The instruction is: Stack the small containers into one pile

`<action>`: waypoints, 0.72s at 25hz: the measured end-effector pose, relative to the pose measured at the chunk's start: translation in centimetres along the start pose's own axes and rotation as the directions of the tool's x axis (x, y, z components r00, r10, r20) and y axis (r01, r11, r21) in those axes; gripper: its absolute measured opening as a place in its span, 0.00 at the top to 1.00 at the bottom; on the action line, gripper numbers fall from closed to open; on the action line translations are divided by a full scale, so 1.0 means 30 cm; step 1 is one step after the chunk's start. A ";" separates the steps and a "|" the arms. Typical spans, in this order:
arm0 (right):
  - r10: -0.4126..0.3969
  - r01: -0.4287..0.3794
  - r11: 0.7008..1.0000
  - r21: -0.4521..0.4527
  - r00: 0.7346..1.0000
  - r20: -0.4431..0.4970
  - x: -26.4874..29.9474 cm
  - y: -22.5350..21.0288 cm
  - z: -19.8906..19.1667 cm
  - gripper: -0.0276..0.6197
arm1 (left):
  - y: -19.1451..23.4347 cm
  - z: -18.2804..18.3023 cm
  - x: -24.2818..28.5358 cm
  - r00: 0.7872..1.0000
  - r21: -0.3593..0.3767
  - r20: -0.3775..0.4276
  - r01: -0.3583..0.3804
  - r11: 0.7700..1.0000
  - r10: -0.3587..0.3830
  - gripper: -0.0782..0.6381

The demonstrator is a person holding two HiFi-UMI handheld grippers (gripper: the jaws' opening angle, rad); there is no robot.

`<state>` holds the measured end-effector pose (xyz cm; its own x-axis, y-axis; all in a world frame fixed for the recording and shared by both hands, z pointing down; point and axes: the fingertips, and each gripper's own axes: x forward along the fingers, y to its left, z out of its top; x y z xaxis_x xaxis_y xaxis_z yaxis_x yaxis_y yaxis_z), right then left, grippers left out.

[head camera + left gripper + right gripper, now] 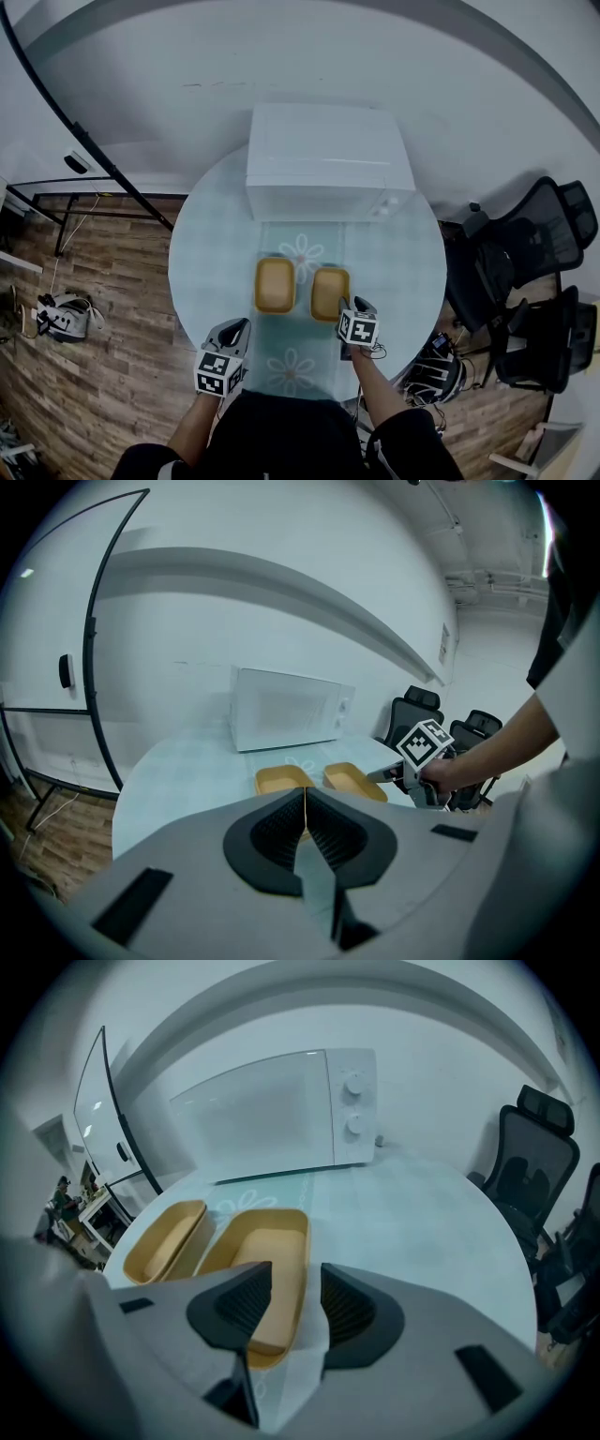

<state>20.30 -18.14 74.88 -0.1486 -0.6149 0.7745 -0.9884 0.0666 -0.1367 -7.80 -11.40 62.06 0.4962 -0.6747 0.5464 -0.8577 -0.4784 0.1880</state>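
Toward six o'clock of the right container (267, 1241), my right gripper (296, 1290) spreads its jaws astride the right wall. I'd seat deep before pinching, then lift it level onto the left container (161, 1241) at nine o'clock. Meanwhile my left gripper (305, 803) has jaws pressed together, empty.

The left hand-held gripper (305, 801) fills the frame's six o'clock, its ribbed jaws pressed together with nothing between them. Past their tips, toward twelve o'clock, the left container (281, 779) and the right container (355, 780) sit side by side on the round desk (183, 766), slightly apart. A white microwave (286, 708) stands behind them. From three o'clock a hand (452, 772) brings the right hand-held gripper (381, 776) to the right container's edge; contact cannot be told.
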 end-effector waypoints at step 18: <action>0.001 0.004 0.999 0.036 0.992 -0.126 0.055 -0.014 -0.091 0.87 | 0.007 0.004 0.058 1.000 -0.005 -0.025 0.011 1.000 -0.011 0.87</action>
<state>20.38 -17.03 77.91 -0.1525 -0.5113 0.8458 -0.9871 0.0360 -0.1561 -7.11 -12.74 62.94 0.5018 -0.6554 0.5644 -0.8531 -0.4828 0.1979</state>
